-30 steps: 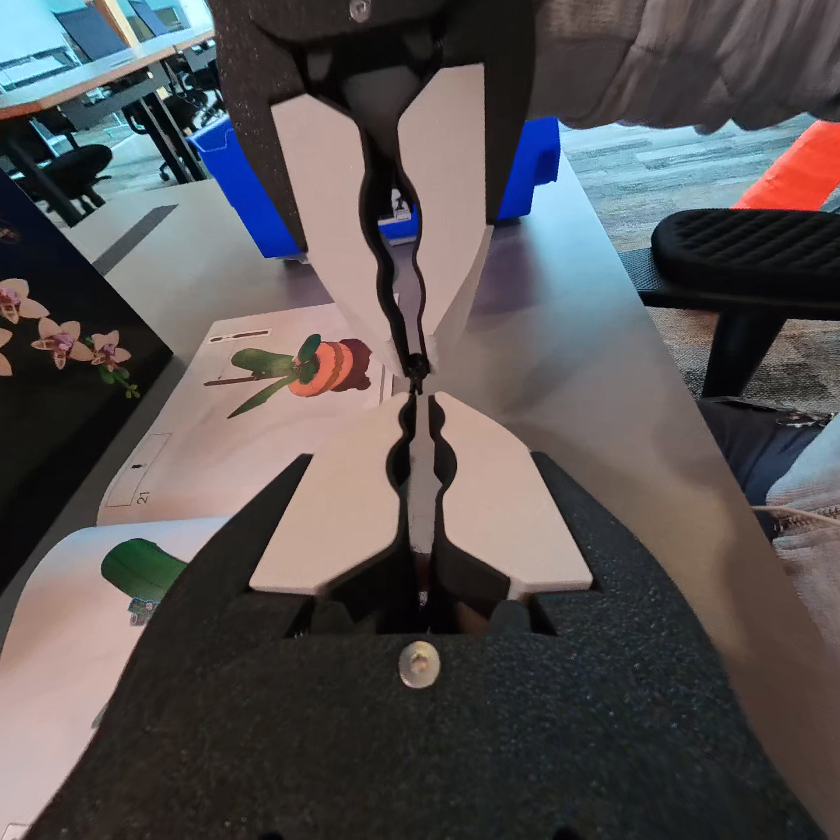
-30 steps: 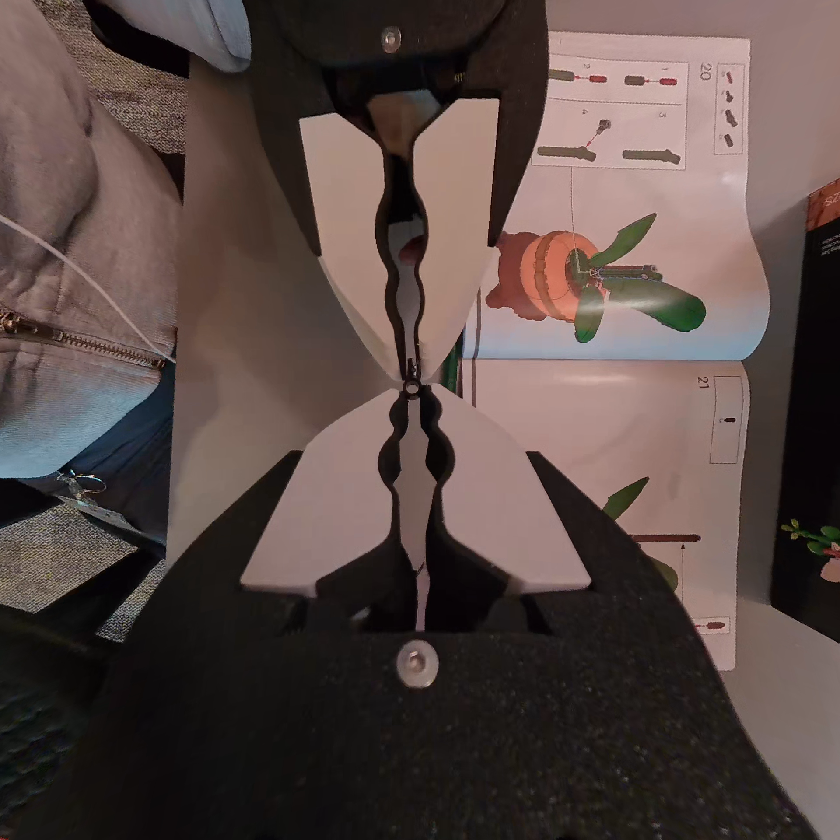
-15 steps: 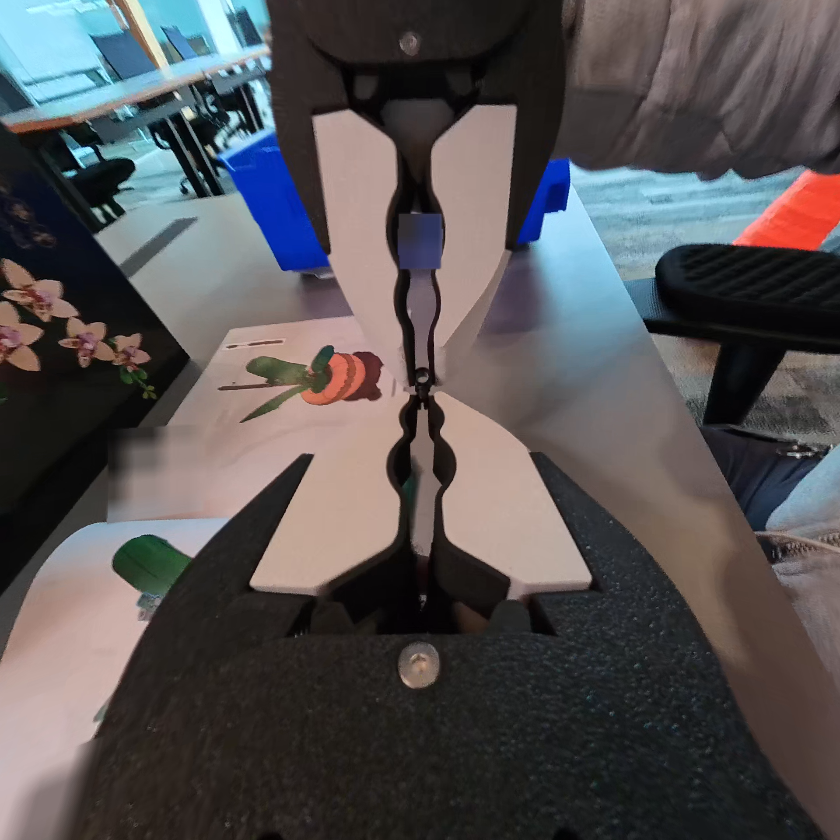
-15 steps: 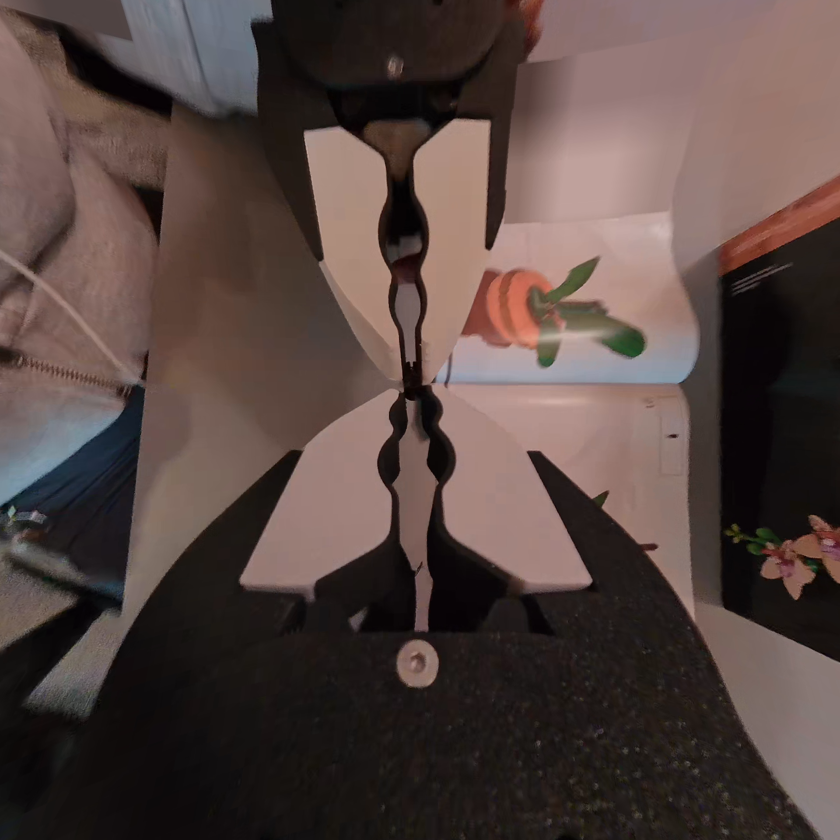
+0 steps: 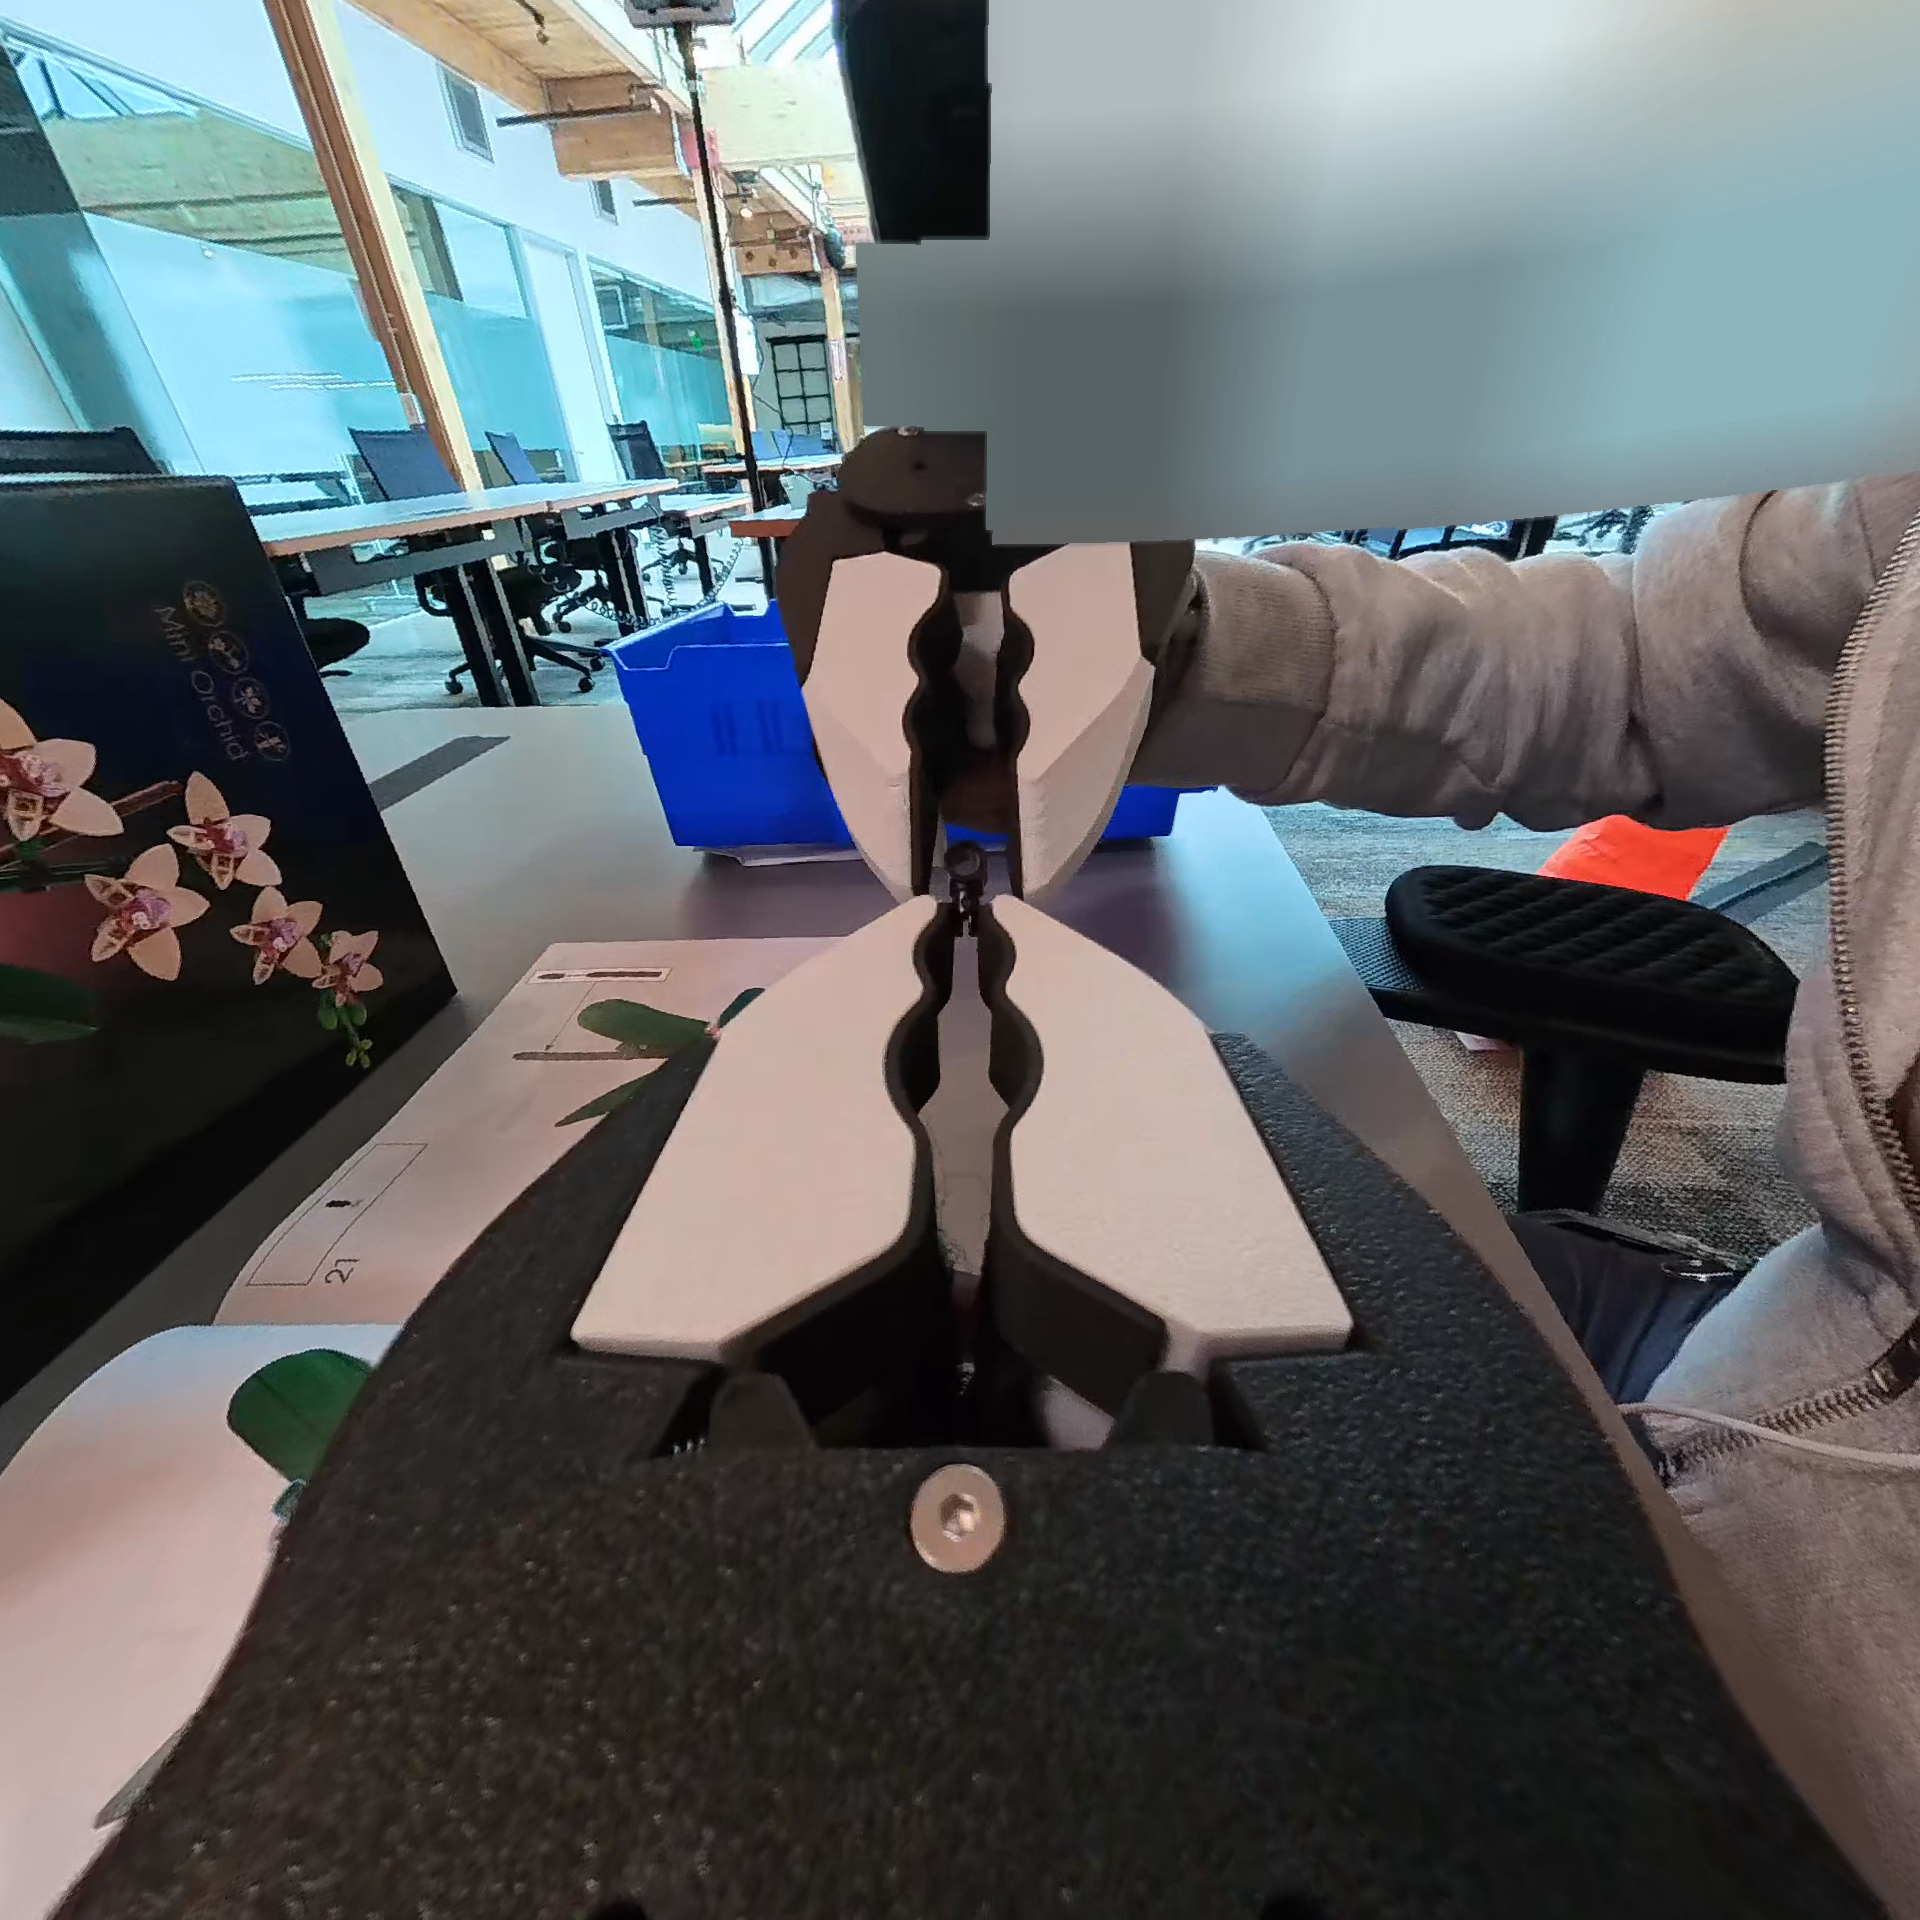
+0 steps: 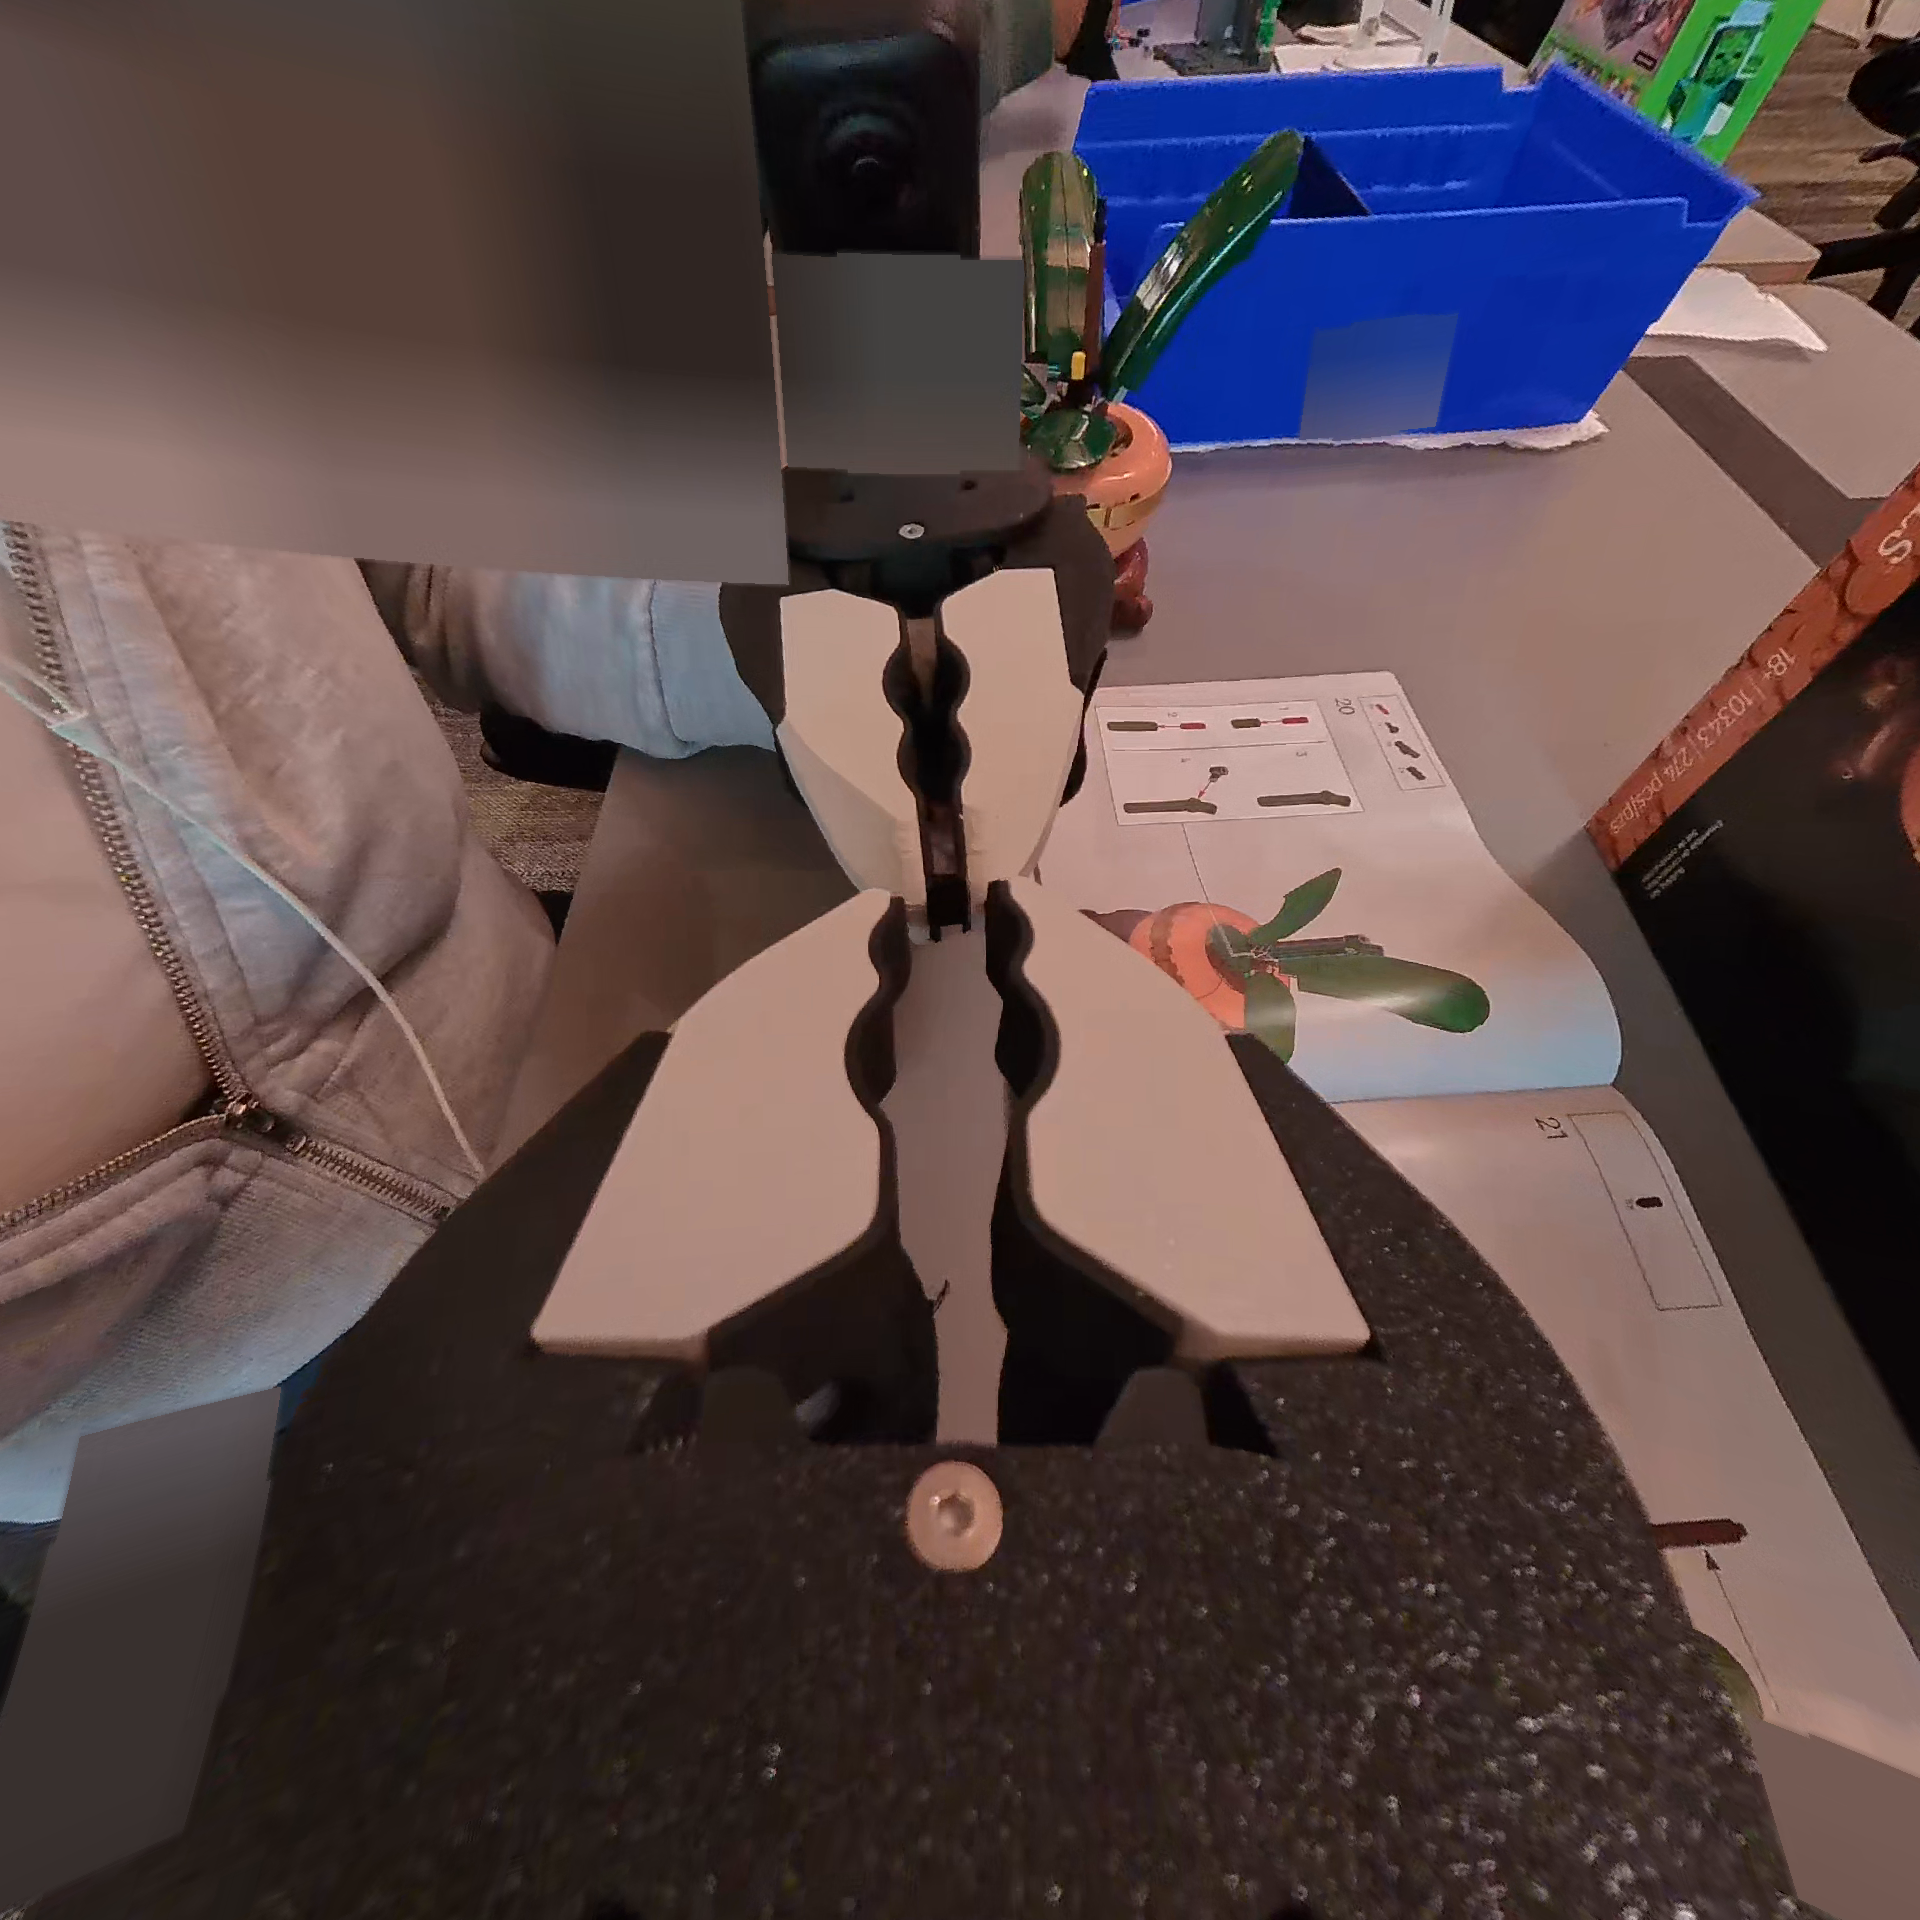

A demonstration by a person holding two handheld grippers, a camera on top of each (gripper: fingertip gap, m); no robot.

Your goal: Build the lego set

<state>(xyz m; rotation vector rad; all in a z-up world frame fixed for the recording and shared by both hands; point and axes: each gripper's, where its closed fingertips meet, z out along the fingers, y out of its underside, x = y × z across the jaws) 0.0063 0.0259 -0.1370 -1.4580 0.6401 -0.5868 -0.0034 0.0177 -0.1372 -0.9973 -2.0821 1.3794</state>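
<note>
Build partway: potted plant (image 6: 1101, 457) with green leaves stands by blue bin (image 6: 1455, 260); manual (image 6: 1403, 935) open mid-steps. You hold small dark piece (image 5: 964, 878) tip-to-tip: left gripper (image 5: 961, 914) clamped on it, right gripper (image 6: 940, 920) pinching same piece. Stem, flowers not yet fitted.

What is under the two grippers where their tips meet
The open instruction booklet lies on the grey table below the left gripper and right gripper. They cover part of its pages.
</note>
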